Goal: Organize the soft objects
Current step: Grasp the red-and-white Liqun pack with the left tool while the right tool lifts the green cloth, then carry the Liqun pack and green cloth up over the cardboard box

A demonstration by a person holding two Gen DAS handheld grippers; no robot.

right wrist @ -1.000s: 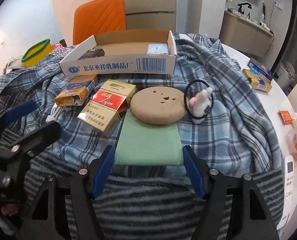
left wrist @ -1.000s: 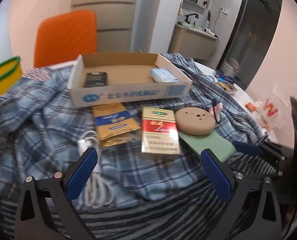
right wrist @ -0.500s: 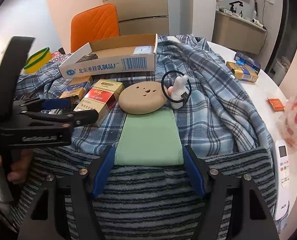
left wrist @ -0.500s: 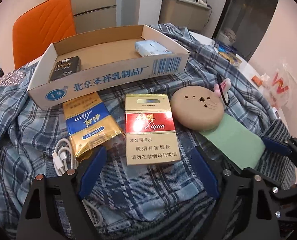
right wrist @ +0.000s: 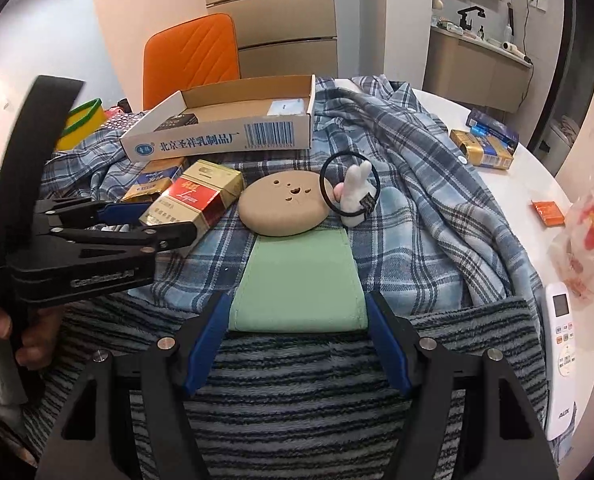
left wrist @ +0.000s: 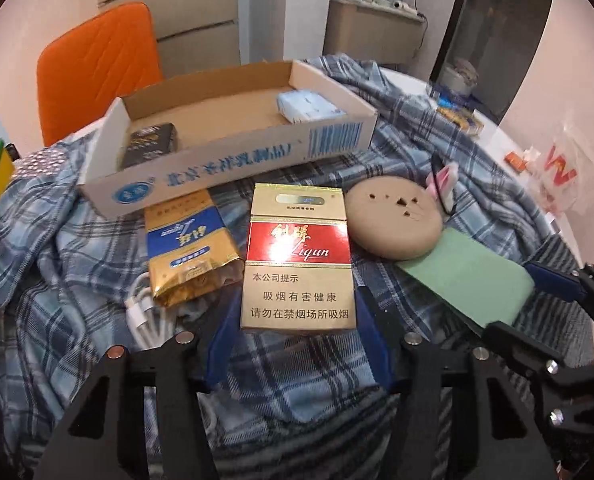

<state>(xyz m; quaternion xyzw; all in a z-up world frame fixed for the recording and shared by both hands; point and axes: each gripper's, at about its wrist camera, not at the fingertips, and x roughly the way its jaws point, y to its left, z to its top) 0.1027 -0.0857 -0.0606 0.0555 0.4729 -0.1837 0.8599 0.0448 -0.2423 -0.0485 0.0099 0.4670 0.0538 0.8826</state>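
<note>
A red and gold cigarette pack [left wrist: 299, 256] lies on the plaid cloth [left wrist: 57, 240]. My left gripper [left wrist: 297, 340] has its blue fingers on both sides of the pack's near end, closed against it; it also shows in the right wrist view [right wrist: 145, 220]. My right gripper [right wrist: 297, 336] has its fingers on both sides of a green cloth strip [right wrist: 299, 280] and touches its edges. A tan round cushion [right wrist: 283, 204] lies on the strip's far end. A hair tie with a white rabbit [right wrist: 355, 194] stands beside it.
An open cardboard box [left wrist: 233, 136] holds a black pack [left wrist: 149, 146] and a tissue pack [left wrist: 309, 106]. A gold and blue pouch [left wrist: 189, 248] and a white cable [left wrist: 145, 316] lie at the left. A remote [right wrist: 561, 356] and snack bags [right wrist: 585, 240] lie at the right.
My left gripper has moved forward to the red cigarette pack and closed its fingers around the pack's near end. My right gripper has stayed at the green strip.
</note>
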